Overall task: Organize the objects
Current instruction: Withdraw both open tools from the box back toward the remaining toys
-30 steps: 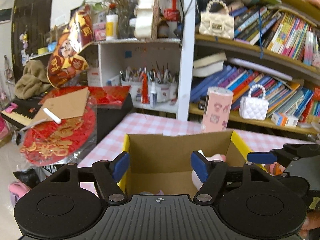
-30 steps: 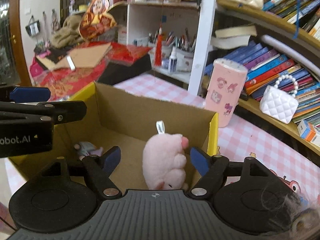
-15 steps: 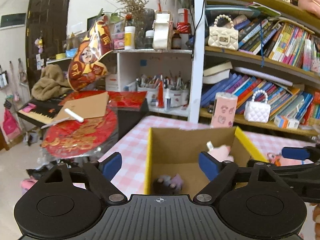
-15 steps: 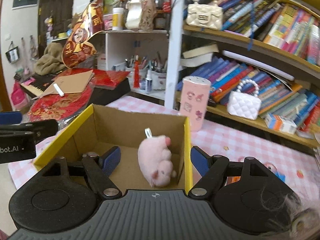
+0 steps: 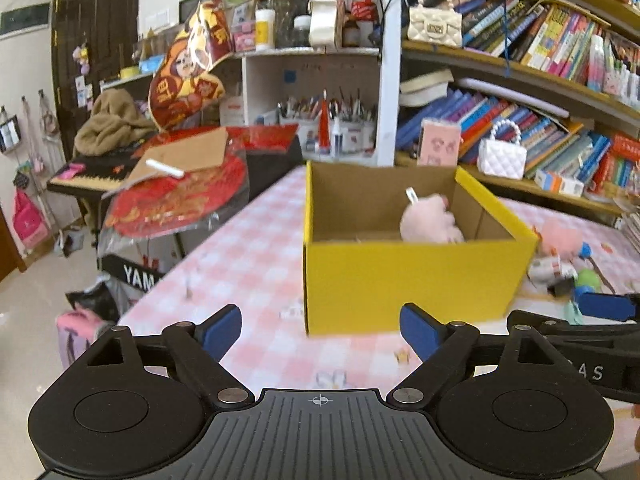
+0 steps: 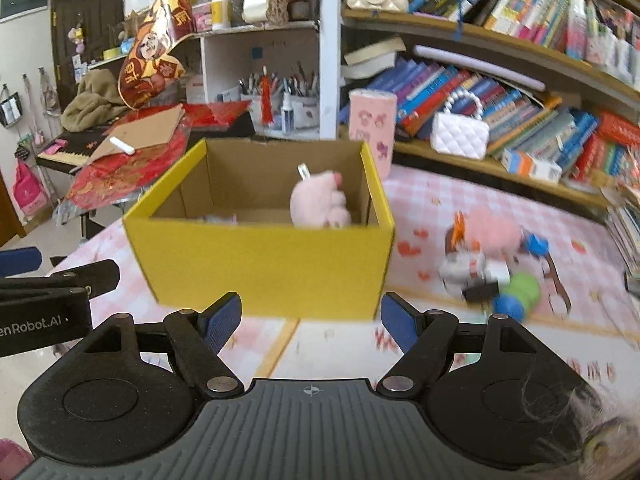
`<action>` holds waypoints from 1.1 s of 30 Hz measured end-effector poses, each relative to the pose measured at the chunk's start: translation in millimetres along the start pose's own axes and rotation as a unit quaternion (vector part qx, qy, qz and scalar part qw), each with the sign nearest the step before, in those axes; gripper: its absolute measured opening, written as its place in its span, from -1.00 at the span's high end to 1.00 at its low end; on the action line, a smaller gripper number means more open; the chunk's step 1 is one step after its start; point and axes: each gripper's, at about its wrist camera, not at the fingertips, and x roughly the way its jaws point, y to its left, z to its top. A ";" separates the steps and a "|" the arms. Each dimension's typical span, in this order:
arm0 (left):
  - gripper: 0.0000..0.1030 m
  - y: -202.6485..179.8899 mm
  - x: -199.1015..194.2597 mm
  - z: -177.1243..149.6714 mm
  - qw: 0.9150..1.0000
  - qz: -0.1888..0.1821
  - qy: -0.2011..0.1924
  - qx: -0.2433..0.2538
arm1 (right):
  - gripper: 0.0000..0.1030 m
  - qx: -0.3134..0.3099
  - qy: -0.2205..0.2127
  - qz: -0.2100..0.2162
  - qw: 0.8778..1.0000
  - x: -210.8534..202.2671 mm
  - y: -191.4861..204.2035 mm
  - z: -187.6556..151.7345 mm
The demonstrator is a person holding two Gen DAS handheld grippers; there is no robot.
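A yellow cardboard box (image 5: 404, 280) (image 6: 264, 264) stands on the pink checked table. A pink plush toy (image 5: 430, 222) (image 6: 318, 204) lies inside it at the right. My left gripper (image 5: 320, 330) is open and empty, in front of the box. My right gripper (image 6: 310, 322) is open and empty, also in front of the box. A pile of loose toys, a pink plush (image 6: 494, 232), a green and blue toy (image 6: 518, 292) and small items, lies on the table to the right of the box; it also shows in the left wrist view (image 5: 560, 256).
Bookshelves with books and a white quilted handbag (image 6: 460, 134) stand behind the table. A pink cylinder (image 6: 372, 128) stands behind the box. A keyboard stand with red decorations (image 5: 172, 196) sits to the left, past the table edge.
Both grippers have pulled back and away from the box; it now shows whole, further off. The pink plush stays inside the box.
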 end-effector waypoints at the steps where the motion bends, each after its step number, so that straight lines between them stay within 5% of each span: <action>1: -0.72 -0.1 -3.1 -4.0 1.000 -0.001 0.003 0.000 | -0.47 0.002 0.004 -0.007 1.000 -4.0 1.5 -6.2; 18: -0.73 -22.2 -31.9 -51.3 0.997 -0.045 0.046 0.031 | -0.50 0.065 0.049 -0.060 0.995 -46.6 -12.3 -67.3; 33: -0.73 -73.9 -18.8 -48.7 0.990 -0.106 0.059 0.066 | -0.52 0.133 0.064 -0.135 0.980 -61.0 -69.3 -83.2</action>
